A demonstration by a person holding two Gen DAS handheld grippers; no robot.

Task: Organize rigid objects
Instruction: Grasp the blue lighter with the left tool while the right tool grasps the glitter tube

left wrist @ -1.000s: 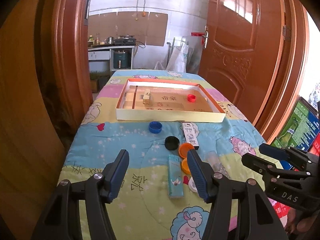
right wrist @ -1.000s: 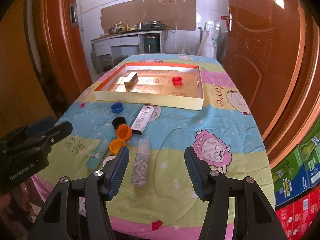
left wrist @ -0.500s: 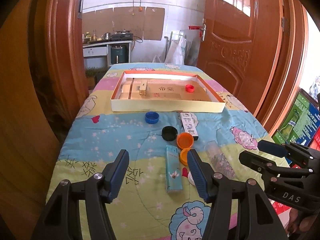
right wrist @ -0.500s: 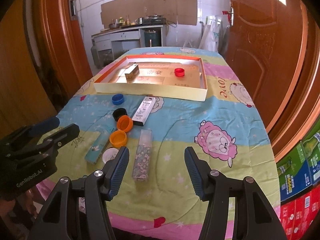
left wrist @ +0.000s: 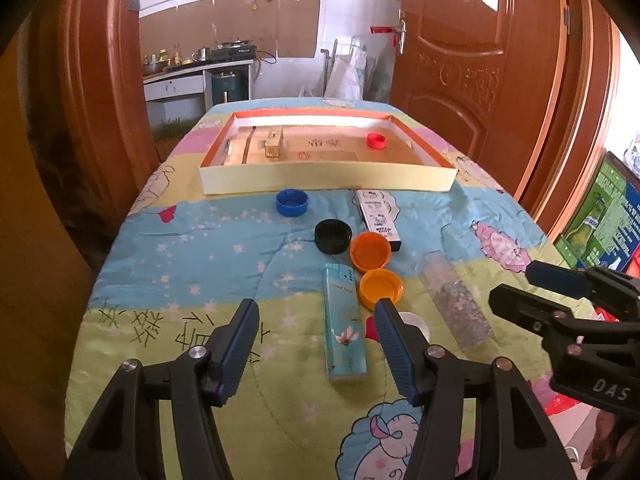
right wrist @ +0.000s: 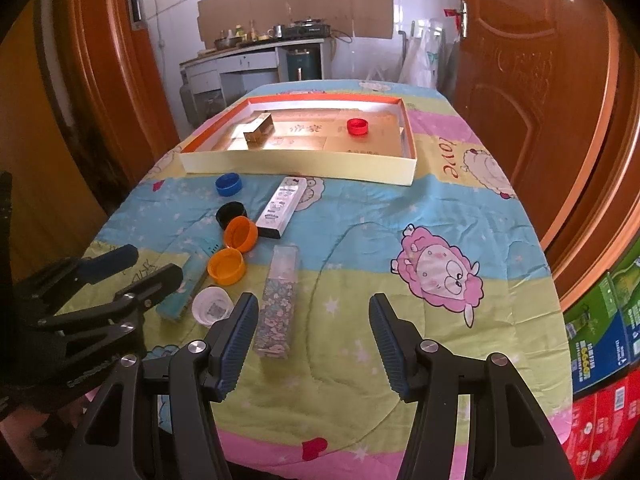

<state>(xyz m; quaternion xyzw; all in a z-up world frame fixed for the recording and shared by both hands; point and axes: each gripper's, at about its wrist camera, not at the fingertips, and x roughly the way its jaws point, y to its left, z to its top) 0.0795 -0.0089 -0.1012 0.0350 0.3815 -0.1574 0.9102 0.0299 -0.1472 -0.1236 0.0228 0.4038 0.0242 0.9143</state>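
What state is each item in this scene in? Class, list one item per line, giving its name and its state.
left gripper: open, empty
right gripper: open, empty
tray: open-topped, holding two items
red cap: in tray, opening up
gold box: in tray
blue cap: on cloth, opening up
black cap: on cloth
two orange caps: touching, openings up
teal lighter: lying flat
white cap: opening up
clear box: lying flat

Only stuff I can actually read: "love" on the tablecloth (right wrist: 450, 158) and "DAS" on the right gripper (left wrist: 560, 296). Box (left wrist: 608, 216) print is too blurry.
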